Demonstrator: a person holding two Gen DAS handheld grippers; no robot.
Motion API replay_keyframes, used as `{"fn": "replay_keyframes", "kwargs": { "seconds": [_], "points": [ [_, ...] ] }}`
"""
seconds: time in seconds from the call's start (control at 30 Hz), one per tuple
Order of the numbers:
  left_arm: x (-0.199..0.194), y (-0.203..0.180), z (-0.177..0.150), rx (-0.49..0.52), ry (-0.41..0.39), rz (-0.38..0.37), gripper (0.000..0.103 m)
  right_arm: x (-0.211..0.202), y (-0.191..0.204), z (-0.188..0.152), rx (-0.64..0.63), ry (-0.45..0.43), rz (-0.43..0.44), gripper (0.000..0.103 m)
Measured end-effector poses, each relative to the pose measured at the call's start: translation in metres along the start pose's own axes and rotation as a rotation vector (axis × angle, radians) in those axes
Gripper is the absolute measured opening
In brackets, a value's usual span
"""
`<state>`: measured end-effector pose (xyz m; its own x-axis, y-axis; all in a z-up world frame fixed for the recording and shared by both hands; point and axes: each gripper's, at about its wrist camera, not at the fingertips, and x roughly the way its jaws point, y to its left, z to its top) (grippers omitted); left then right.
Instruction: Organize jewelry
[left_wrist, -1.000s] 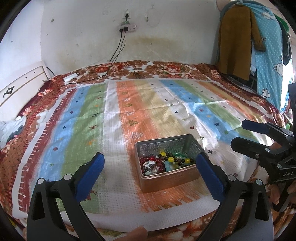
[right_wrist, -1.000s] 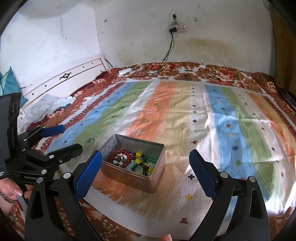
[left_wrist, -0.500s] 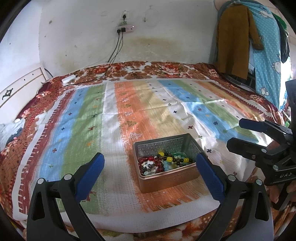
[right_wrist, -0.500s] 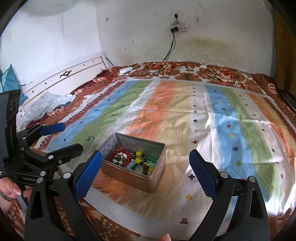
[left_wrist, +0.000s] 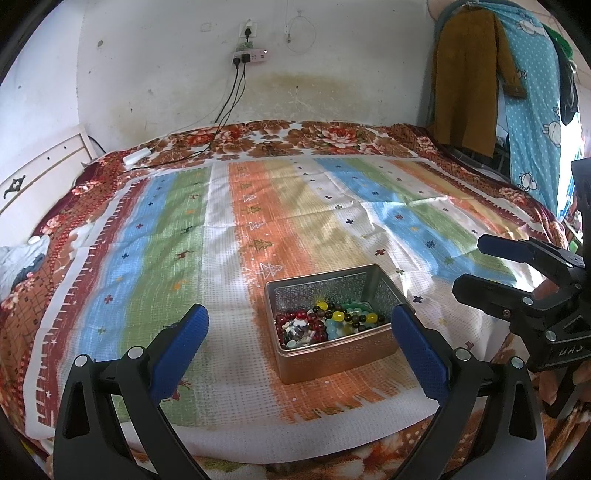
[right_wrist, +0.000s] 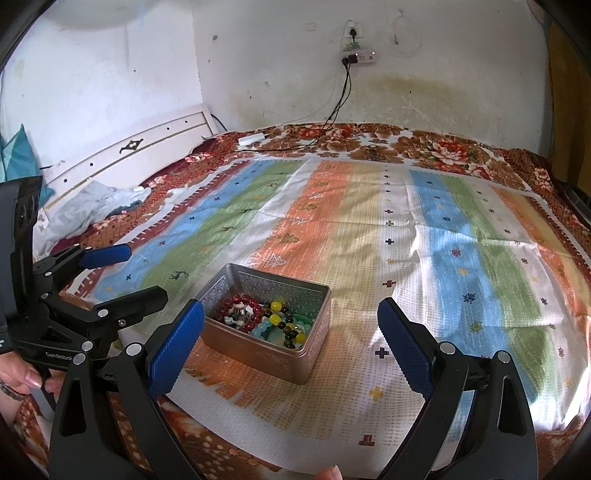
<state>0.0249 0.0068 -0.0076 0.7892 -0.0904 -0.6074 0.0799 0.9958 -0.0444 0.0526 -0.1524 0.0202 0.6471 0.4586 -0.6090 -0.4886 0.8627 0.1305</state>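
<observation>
An open metal tin (left_wrist: 334, 356) (right_wrist: 312, 350) sits on the striped cloth near the bed's front edge. It holds a tangle of beaded bracelets (left_wrist: 328, 323) (right_wrist: 269, 321): red, yellow, green, pale blue and dark beads. My left gripper (left_wrist: 301, 350) is open and empty, its blue pads either side of the tin but short of it; it also shows in the right wrist view (right_wrist: 125, 273). My right gripper (right_wrist: 290, 343) is open and empty, just in front of the tin, and it shows at the right of the left wrist view (left_wrist: 476, 266).
A striped cloth (left_wrist: 184, 236) covers a floral bedspread (left_wrist: 332, 136). A white headboard (right_wrist: 129, 155) and crumpled clothes (right_wrist: 85, 206) lie at the left. A cable and white adapter (left_wrist: 137, 157) lie near the wall. Hanging clothes (left_wrist: 472, 74) are at the right.
Both grippers have drifted slightly; the tin sits a little further left and lower in the left view. Both stay open and nothing was picked up.
</observation>
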Motion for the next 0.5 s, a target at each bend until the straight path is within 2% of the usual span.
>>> {"fn": "replay_keyframes", "kwargs": {
  "seconds": [0.33, 0.5],
  "points": [
    [0.0003, 0.0003, 0.0001, 0.0, 0.001, -0.001, 0.097, 0.0001, 0.0002, -0.0004, -0.002, 0.001, -0.002, 0.095],
    [0.0048, -0.0029, -0.0035, -0.002, 0.032, 0.003, 0.097, -0.0004, 0.001, -0.0003, -0.003, 0.001, -0.002, 0.095]
  ]
}}
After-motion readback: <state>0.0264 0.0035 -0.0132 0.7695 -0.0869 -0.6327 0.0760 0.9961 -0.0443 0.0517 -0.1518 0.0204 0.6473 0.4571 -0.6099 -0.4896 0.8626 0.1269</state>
